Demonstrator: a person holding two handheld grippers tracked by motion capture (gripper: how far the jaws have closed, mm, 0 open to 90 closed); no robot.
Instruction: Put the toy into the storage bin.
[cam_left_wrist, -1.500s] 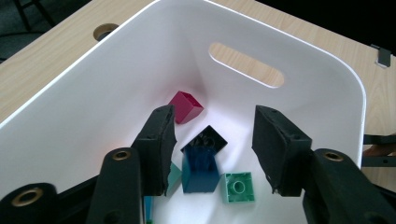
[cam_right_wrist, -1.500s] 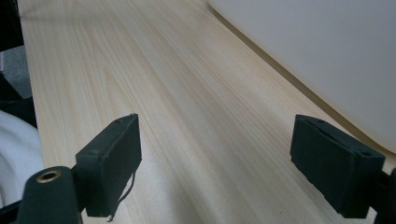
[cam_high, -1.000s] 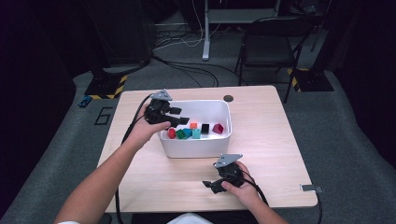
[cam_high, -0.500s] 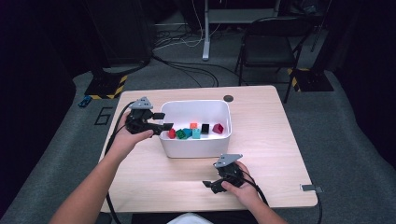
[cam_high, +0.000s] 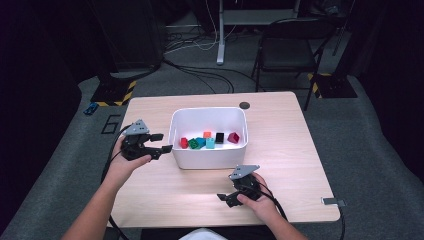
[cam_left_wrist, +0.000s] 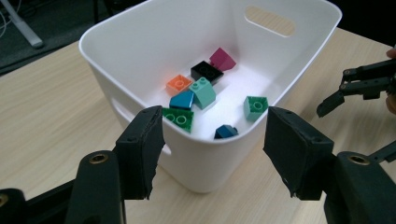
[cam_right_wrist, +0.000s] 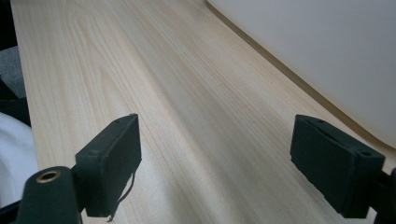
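white bin sits mid-table, holding loose toy bricks: orange, black, magenta, teal, blue and green ones, all on its floor. a second ago the left gripper was over the bin's left end; now it's pulled back out and sits just left of the bin wall, low over the table, pointing at it. its jaws have just been opening and stand apart with nothing between them, so it probably dropped a brick in and is done with that one. from the left gripper the bin is right ahead, bricks just past the near wall. right gripper hasn't moved, rests on the table nearer the person than the bin, jaws wide apart, empty, bin wall ahead to its right. no bricks visible on the table outside the bin.
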